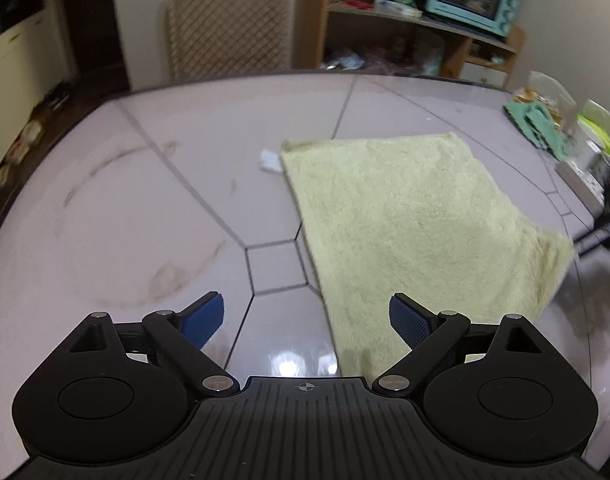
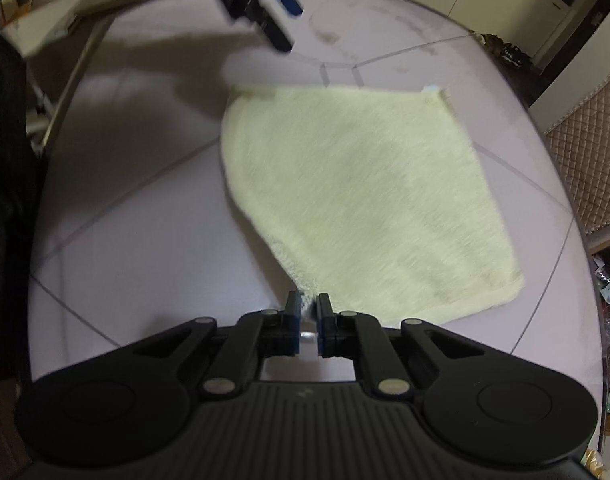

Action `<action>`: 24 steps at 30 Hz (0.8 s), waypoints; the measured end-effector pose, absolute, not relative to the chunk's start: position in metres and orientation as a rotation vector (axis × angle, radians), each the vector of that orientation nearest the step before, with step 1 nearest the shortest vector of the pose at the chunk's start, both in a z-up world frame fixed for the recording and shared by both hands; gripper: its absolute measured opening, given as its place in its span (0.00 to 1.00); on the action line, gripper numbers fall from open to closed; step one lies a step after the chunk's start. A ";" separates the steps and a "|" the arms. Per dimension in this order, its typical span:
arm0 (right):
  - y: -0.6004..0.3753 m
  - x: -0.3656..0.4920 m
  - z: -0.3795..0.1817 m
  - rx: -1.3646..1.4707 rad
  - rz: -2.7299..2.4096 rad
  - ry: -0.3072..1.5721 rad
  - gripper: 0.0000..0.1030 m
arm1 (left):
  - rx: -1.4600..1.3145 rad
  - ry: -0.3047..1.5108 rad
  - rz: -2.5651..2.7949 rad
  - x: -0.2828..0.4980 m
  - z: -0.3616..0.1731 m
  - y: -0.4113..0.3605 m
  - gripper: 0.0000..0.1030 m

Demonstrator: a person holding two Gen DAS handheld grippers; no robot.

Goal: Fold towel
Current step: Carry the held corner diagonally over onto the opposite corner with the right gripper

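The right gripper (image 2: 308, 306) is pinching the pale-yellow towel (image 2: 357, 200) by its corner at six o'clock, starting the fold; the rest is lying on the table (image 2: 125, 184). The left gripper (image 1: 305, 320) is hovering, fingers spread (empty) — likely next is carrying that corner toward twelve o'clock.

dim indoor light | glare on table (image 1: 297, 364) | motion blur | fisheye-bent edges

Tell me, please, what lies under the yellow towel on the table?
Under the towel only the tiled table shows around its edges. A small white scrap peeks out at one corner; anything else beneath is covered.
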State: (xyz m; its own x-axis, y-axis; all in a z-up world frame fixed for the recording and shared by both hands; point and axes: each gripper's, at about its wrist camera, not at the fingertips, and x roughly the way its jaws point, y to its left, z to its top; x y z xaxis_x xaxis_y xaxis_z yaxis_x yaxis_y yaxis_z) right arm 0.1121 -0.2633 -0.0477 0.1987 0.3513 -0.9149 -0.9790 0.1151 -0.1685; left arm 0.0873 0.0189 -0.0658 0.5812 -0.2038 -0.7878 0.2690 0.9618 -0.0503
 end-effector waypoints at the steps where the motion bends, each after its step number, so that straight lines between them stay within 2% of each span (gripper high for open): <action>1: -0.261 0.117 -0.042 -0.960 1.172 0.839 0.08 | 0.096 0.900 -0.288 0.088 -0.065 0.018 0.91; 8: -0.230 0.158 -0.016 -0.979 1.233 0.802 0.08 | 0.238 0.846 -0.452 0.089 -0.064 0.006 0.91; 17: -0.197 0.191 -0.015 -1.019 1.258 0.779 0.08 | 0.375 0.848 -0.810 0.070 -0.080 0.001 0.91; 24: -0.187 0.213 -0.019 -1.006 1.231 0.787 0.08 | 0.292 0.948 -0.996 0.053 -0.105 0.002 0.91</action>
State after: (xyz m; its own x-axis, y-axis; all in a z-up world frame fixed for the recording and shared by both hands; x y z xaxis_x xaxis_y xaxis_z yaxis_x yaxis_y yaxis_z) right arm 0.2129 -0.1867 -0.0189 0.1847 0.3772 -0.9075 -0.9821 0.0350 -0.1853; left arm 0.0533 0.0019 -0.1050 0.2006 -0.5821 -0.7880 0.8158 0.5446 -0.1946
